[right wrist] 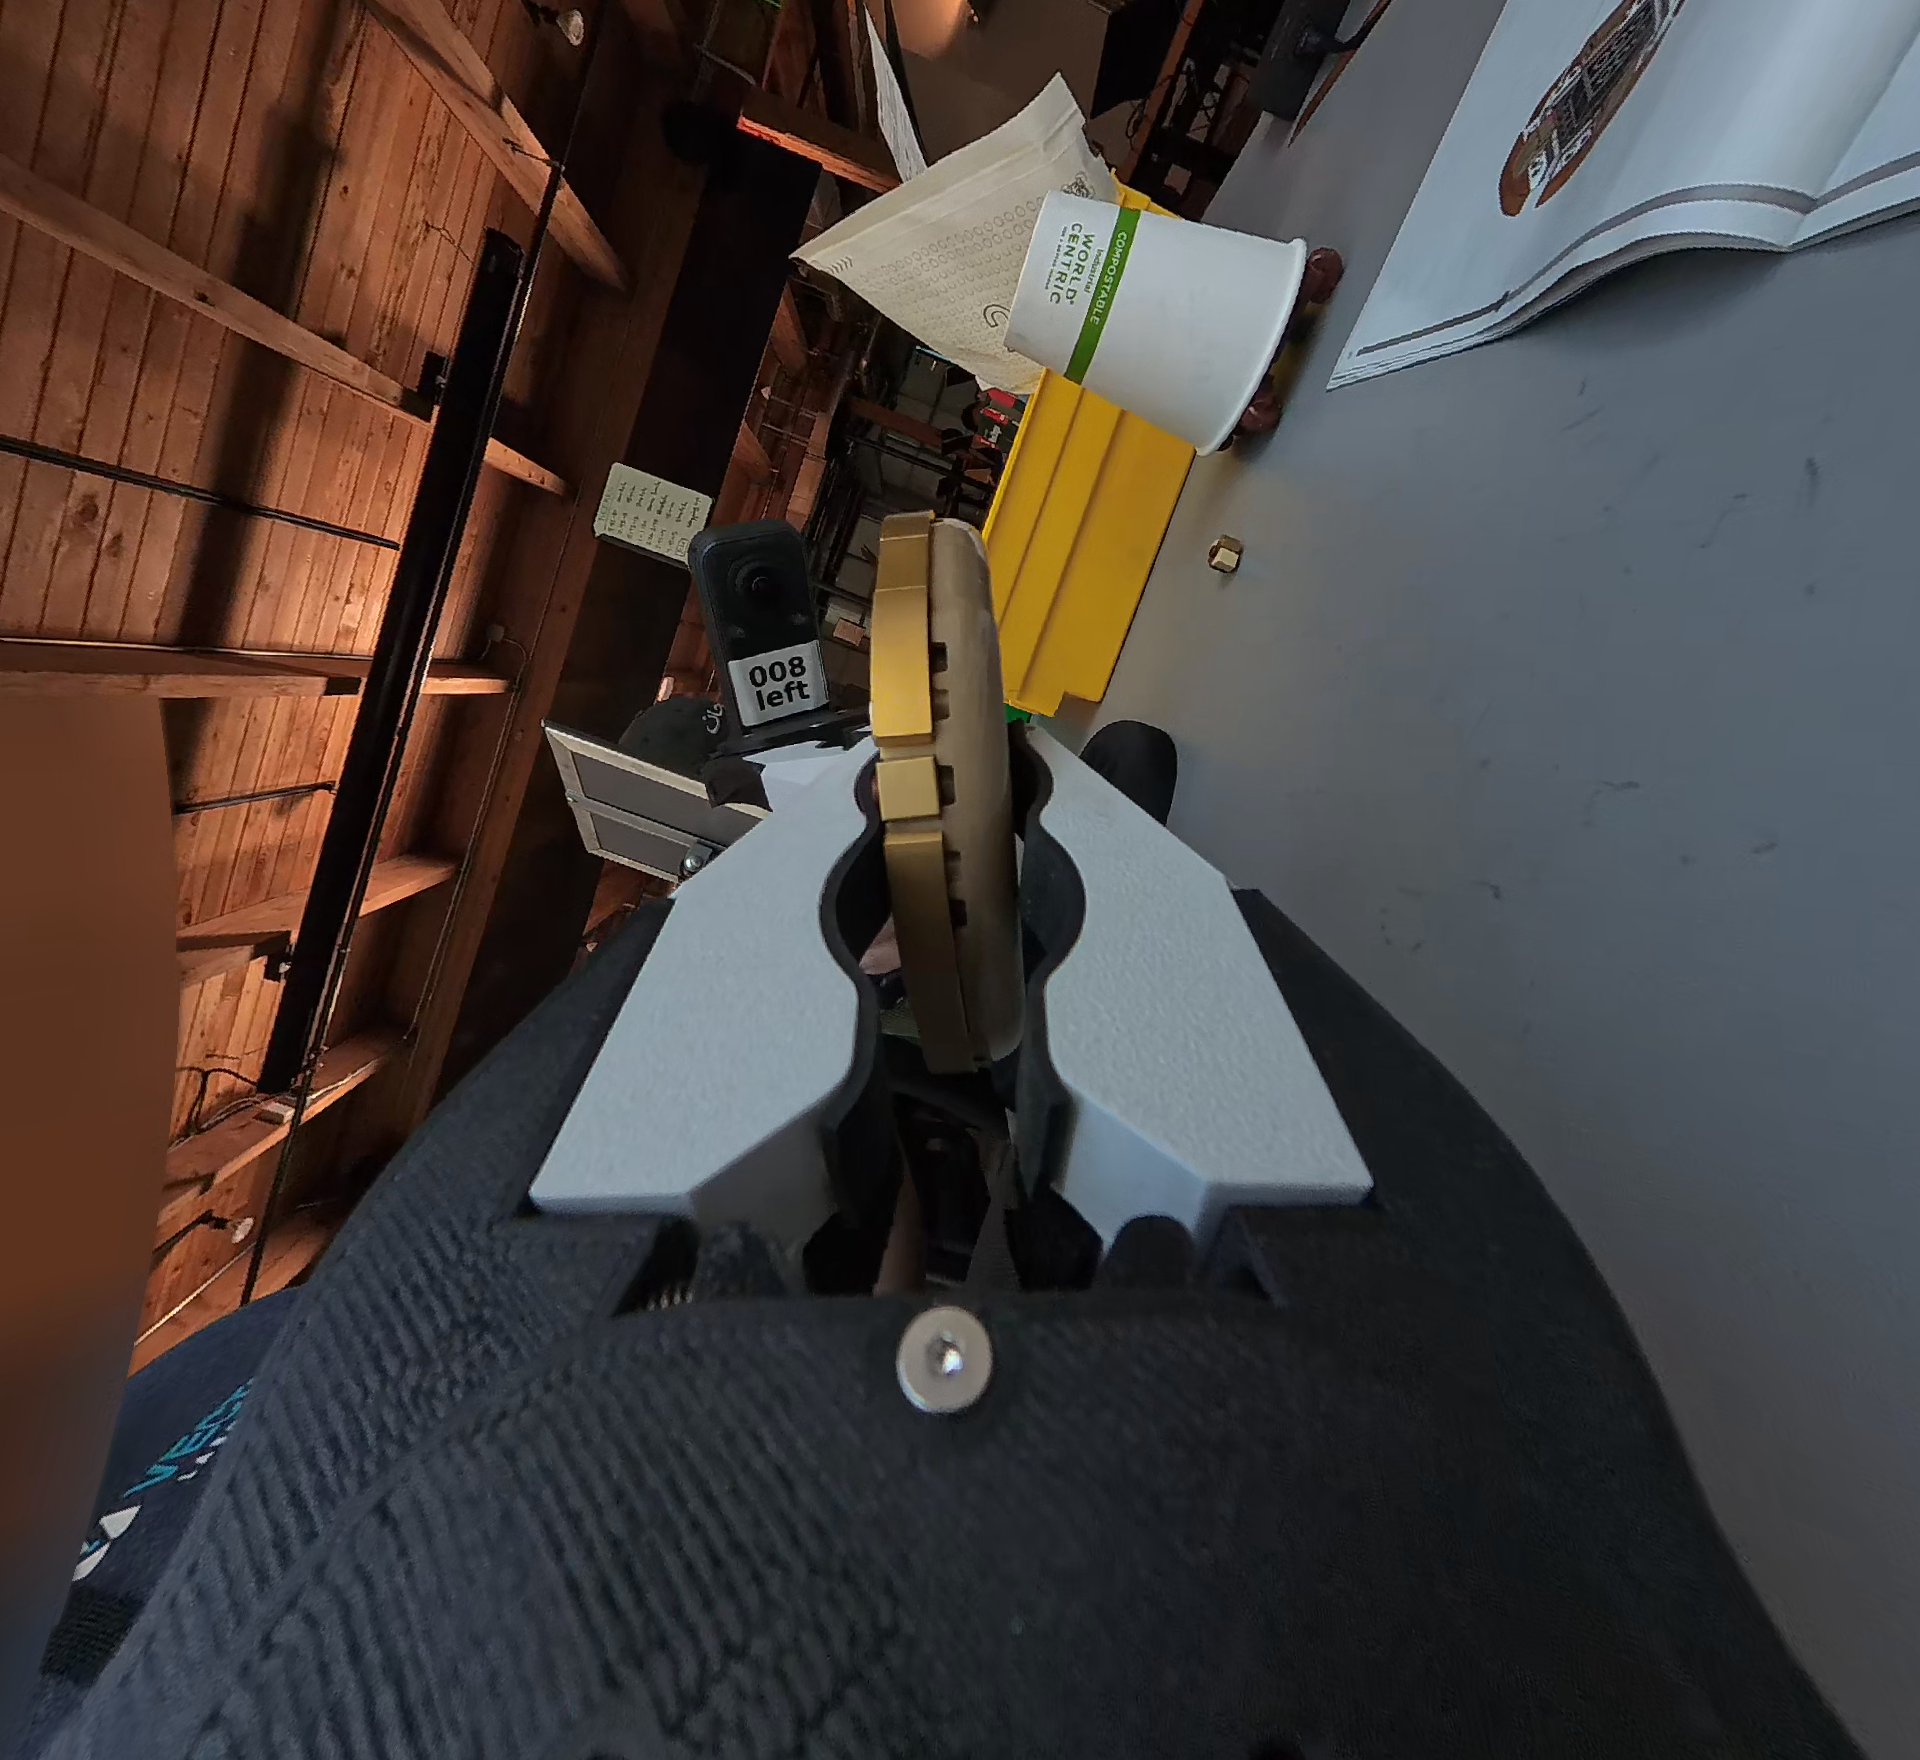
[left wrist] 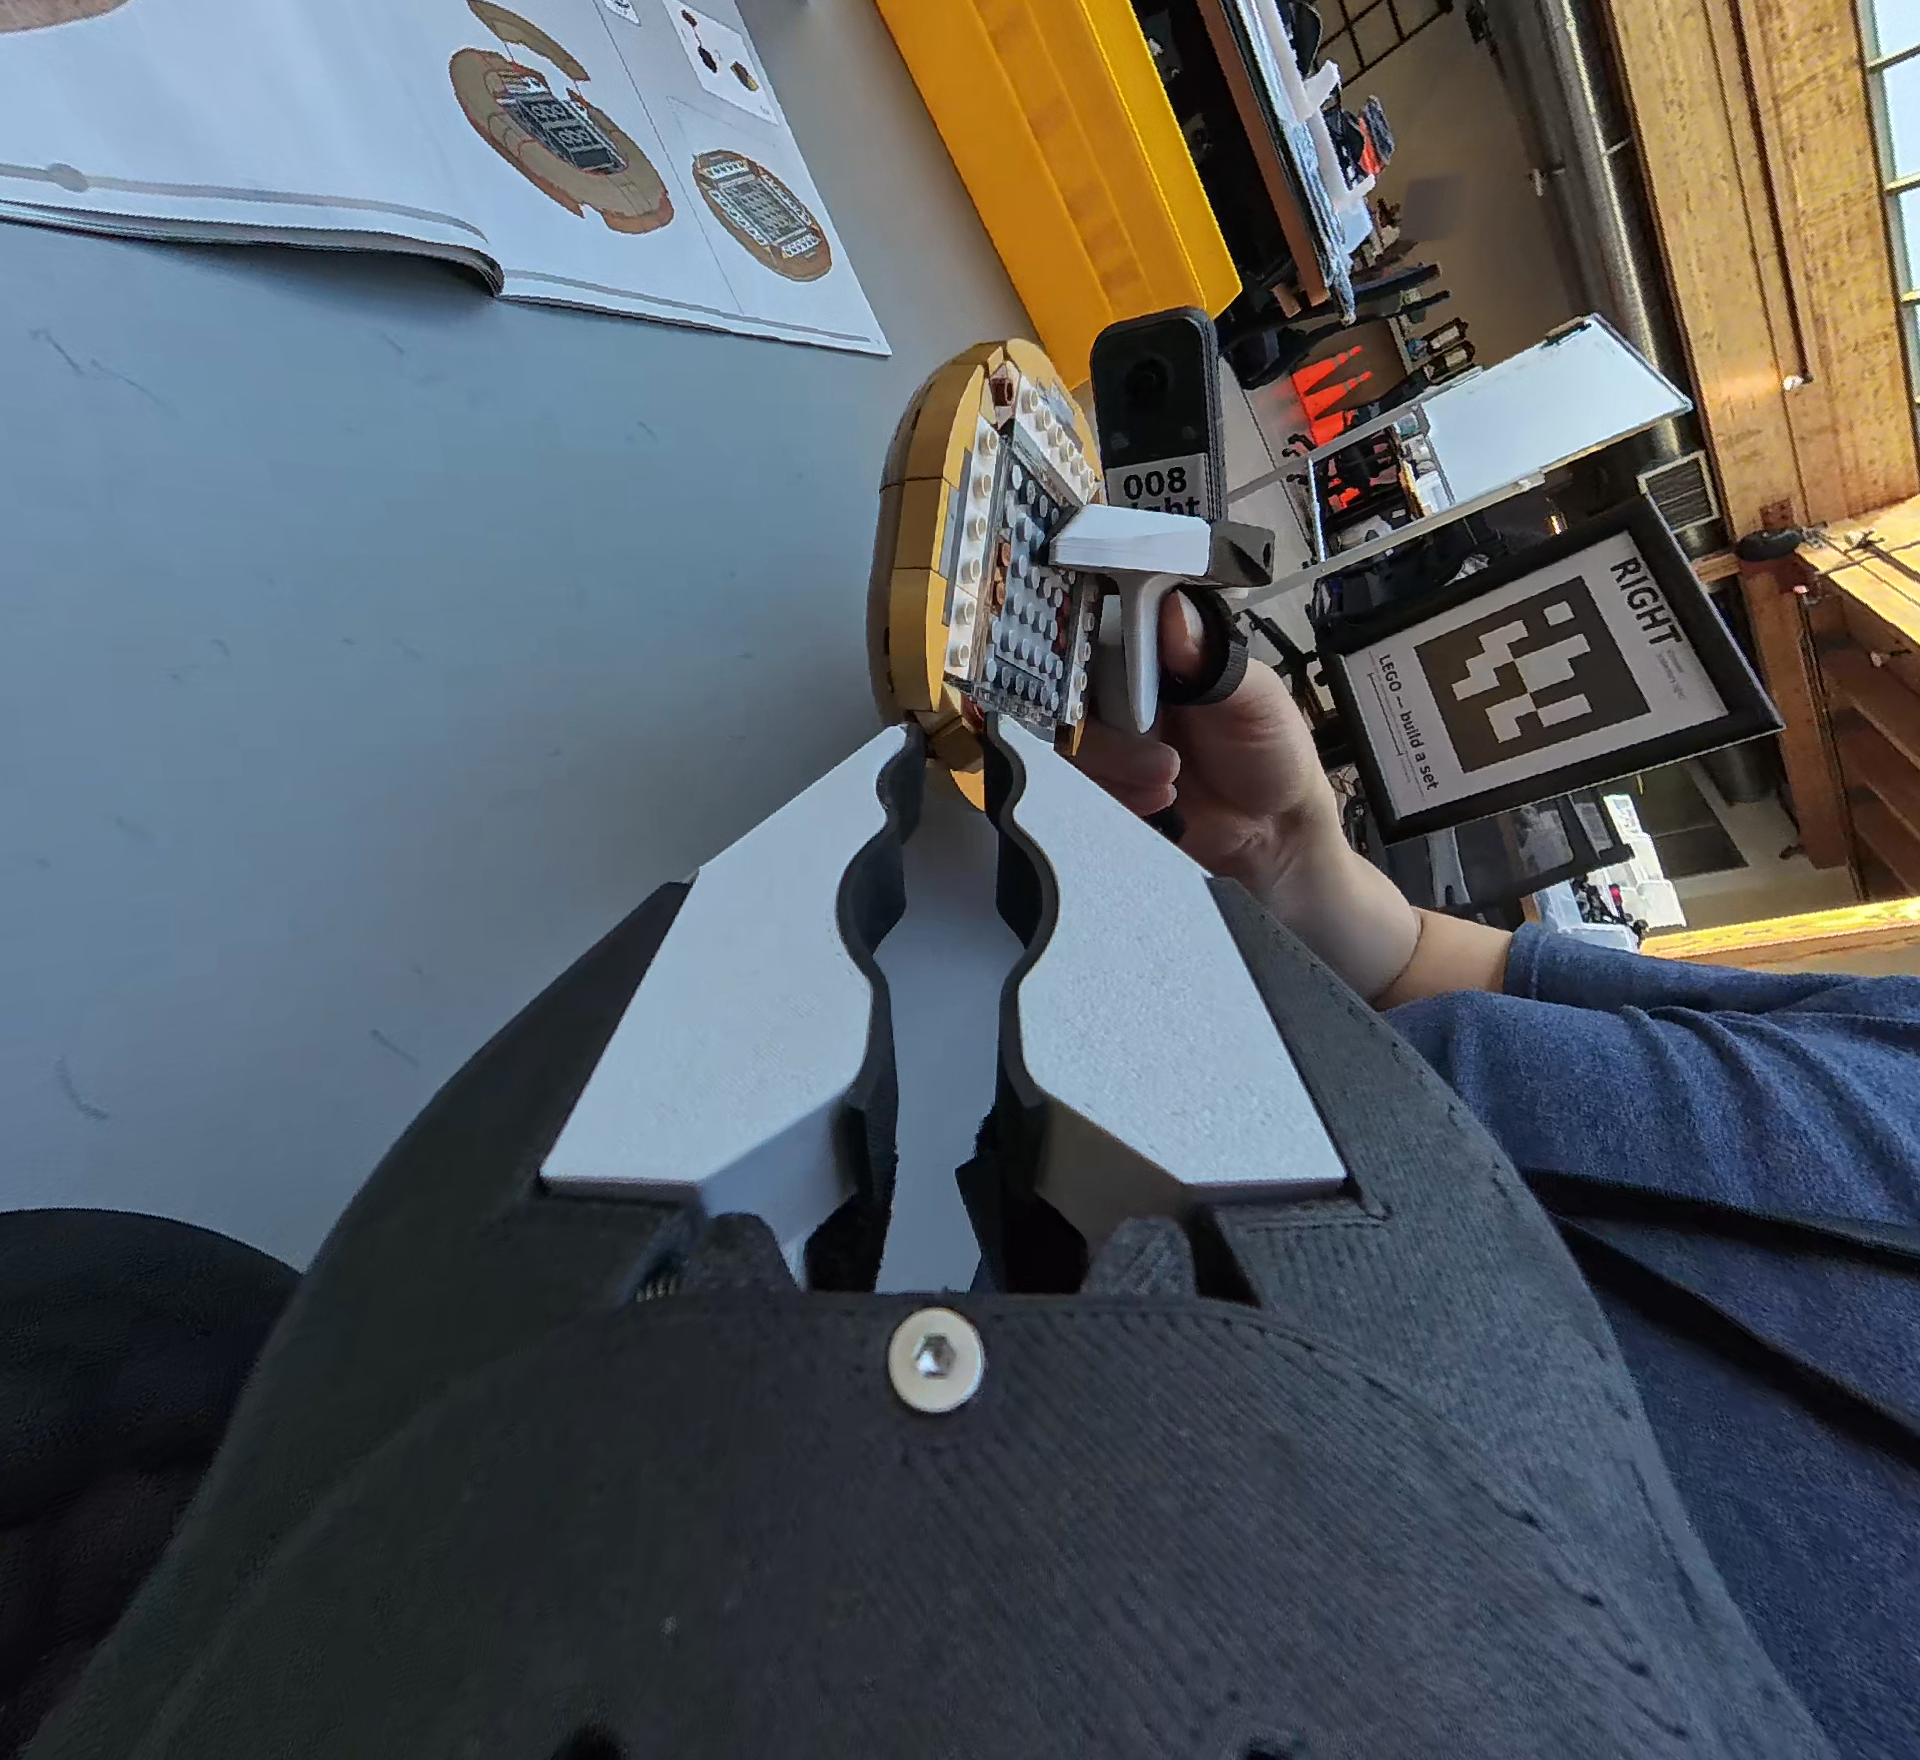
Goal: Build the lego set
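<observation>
Tan and gold plates ring the oval lego model [left wrist: 971, 557], which I hold off the tabletop [left wrist: 436, 630], tipped on edge so its studded face turns away from the grey surface. By my reading the build is partly done: the rounded base is closed all the way round, and a white and grey studded grid with a few brown bits fills its middle, much like the drawings on the open instruction booklet [left wrist: 416, 100]. Later layers look still to come, and one small tan piece [right wrist: 1226, 555] lies loose on the tabletop, not yet fitted; how many steps remain I cannot say. My right gripper [right wrist: 951, 806] is clenched on the model, its grey fingers [right wrist: 1132, 931] pressing either flat side with the gold rim running between them. My left gripper [left wrist: 951, 744] sits just below the model's lower edge, fingertips nearly together and touching or almost touching the rim; I cannot tell whether it is truly pinching it or only steadying it. Both grippers are rolled sideways, so the tabletop stands like a wall in each wrist view. The hand [left wrist: 1236, 775] on the right gripper has a finger through the trigger ring, blue sleeve [left wrist: 1662, 1139] trailing back. Further out stand a yellow bin [left wrist: 1049, 100], an upturned white paper cup [right wrist: 1164, 318] and a framed marker sign [left wrist: 1538, 671].
</observation>
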A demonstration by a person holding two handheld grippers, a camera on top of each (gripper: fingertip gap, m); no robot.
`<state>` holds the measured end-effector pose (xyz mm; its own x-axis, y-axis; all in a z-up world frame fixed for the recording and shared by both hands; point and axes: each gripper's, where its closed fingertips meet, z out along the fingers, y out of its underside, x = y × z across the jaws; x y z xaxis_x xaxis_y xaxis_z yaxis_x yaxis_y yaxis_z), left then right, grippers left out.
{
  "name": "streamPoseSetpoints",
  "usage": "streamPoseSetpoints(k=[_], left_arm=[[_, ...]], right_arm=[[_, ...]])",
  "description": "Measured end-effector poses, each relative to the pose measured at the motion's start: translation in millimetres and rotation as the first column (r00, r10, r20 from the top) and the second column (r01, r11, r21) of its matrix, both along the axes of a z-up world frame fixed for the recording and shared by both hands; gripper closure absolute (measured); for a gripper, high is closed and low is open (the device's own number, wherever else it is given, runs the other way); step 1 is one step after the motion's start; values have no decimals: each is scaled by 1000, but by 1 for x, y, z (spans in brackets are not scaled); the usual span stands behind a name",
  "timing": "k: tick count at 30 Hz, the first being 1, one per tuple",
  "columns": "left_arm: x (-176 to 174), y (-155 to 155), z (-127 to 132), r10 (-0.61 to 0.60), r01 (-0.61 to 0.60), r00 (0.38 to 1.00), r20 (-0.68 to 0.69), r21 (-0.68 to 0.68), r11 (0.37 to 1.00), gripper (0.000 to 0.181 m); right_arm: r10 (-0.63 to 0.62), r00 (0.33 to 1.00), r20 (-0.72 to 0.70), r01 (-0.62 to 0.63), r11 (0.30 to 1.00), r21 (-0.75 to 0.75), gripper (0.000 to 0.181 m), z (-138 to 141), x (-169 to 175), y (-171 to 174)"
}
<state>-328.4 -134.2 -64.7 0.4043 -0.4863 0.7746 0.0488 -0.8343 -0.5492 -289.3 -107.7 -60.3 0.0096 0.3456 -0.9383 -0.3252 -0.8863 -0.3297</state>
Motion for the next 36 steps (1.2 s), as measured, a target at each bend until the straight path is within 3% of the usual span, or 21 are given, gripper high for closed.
streamPoseSetpoints(k=[8,20,24,30,36], left_arm=[[2,1,15,12,-19,998,68,106,994,174],[2,6,14,94,-81,995,-33,279,957,174],[1,6,10,99,-89,995,-23,261,961,173],[-3,7,14,130,-126,992,2,262,957,163],[-4,8,17,132,-143,989,60,236,961,141]], right_arm=[[8,996,-84,-11,999,-35,163,7,2,0],[-30,992,-123,22,998,-65,163,8,3,3],[-28,993,-114,21,998,-60,163,7,3,2],[-30,989,-147,21,998,-60,163,11,6,3],[-9,988,-155,1,999,-50,163,14,2,-1]])
